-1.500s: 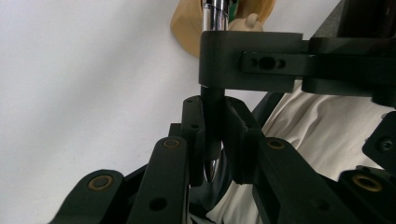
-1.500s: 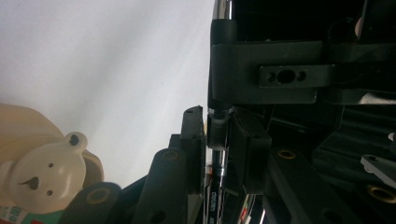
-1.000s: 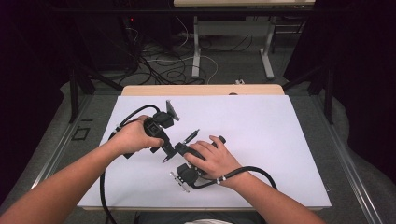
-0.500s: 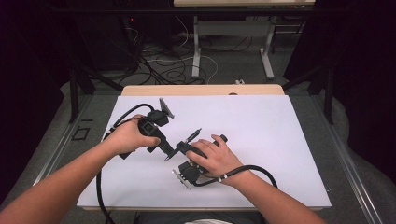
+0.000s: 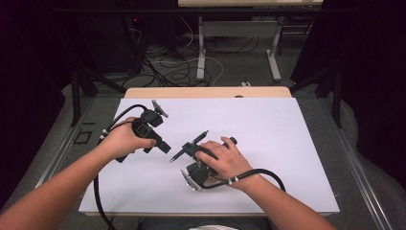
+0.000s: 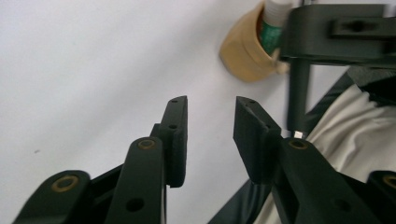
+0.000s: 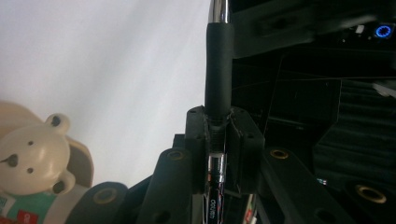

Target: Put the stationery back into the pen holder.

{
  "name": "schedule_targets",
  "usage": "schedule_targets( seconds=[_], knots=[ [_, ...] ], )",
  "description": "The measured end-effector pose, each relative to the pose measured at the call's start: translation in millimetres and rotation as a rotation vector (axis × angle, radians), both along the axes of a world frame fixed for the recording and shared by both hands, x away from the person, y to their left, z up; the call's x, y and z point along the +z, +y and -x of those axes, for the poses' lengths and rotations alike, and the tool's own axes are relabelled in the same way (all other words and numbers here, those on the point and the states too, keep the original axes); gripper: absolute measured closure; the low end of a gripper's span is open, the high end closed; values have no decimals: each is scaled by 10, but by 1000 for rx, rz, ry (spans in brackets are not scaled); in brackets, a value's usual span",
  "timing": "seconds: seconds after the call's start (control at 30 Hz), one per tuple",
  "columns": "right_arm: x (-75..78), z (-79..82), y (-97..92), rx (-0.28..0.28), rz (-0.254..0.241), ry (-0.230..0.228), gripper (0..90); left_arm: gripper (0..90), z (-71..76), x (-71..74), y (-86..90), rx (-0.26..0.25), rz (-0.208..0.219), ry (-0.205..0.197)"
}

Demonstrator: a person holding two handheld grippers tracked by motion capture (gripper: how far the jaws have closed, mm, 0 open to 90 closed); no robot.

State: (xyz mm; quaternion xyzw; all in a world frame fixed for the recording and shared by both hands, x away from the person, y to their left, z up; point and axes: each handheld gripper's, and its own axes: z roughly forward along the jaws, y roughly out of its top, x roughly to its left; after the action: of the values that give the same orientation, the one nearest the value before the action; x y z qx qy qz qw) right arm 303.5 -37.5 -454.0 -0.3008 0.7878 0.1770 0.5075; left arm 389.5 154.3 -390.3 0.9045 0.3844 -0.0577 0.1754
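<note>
On the left half of the white table (image 5: 287,124), nearer the front edge than the back, the left gripper (image 5: 163,146) sits in the person's left hand (image 5: 123,142). Its jaws have just been opening. They stand a little way apart, with nothing between them. Right of it, near the middle of the table, the right gripper (image 5: 193,151) sits under the person's right hand (image 5: 225,160). Its jaws are squeezed tight on a pen (image 7: 218,70). The pen sticks out both ways and slants toward the back edge.
</note>
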Motion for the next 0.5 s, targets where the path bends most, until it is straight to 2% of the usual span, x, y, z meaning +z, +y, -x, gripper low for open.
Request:
schedule_targets(
  seconds=[0.03, 0.1, 0.3, 0.43, 0.47, 0.5],
  knots=[
    [17, -8, -12, 4, -27, 15, 795, 638, 5, -11, 5, -9, -4, -40],
    [43, -23, -44, -2, -76, 56, 795, 556, 11, -32, 19, -24, -3, -123],
    [80, -49, -123, -13, -189, 123, 795, 488, 3, -94, 56, 10, 7, -181],
    [118, -63, -172, -31, -265, 191, 795, 446, 13, -152, 61, -6, 6, -230],
    [120, -64, -186, -31, -301, 198, 795, 432, 18, -162, 57, -2, -2, -236],
    [145, -75, -195, -31, -305, 213, 795, 427, 22, -179, 55, -1, 1, -240]
  ],
)
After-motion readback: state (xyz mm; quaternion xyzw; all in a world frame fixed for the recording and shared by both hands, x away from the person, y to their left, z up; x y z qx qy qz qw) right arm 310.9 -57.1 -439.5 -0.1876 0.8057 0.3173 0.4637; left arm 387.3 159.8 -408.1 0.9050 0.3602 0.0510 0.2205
